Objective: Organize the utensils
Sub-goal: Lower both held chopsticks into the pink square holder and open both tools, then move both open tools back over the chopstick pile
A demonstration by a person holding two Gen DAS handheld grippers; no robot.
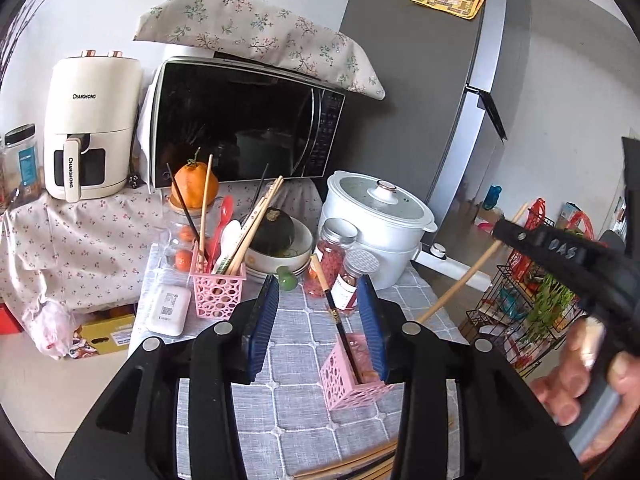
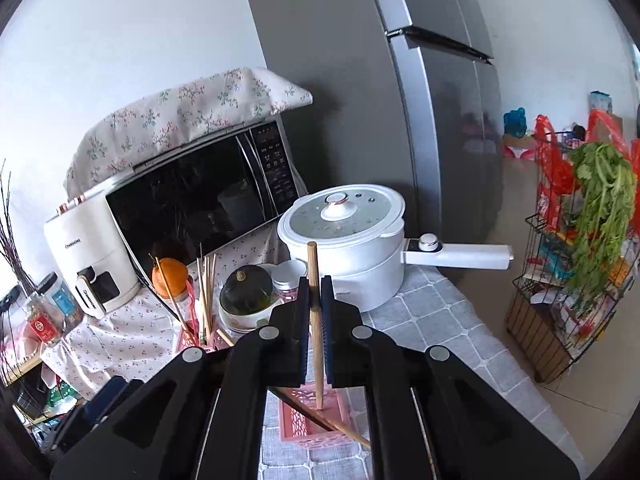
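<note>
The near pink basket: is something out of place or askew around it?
Yes. Several loose wooden chopsticks lie flat on the checked tablecloth in front of the near pink basket, not standing in it. Inside, a dark chopstick leans steeply.

"CHANGHONG" on the white air fryer's (image 1: 90, 128) body and drawer handle (image 1: 72, 170).

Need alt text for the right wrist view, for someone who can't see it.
The right gripper is shut on a wooden chopstick, its tip over a pink basket on the checked tablecloth. A white pot and microwave stand behind.
</note>
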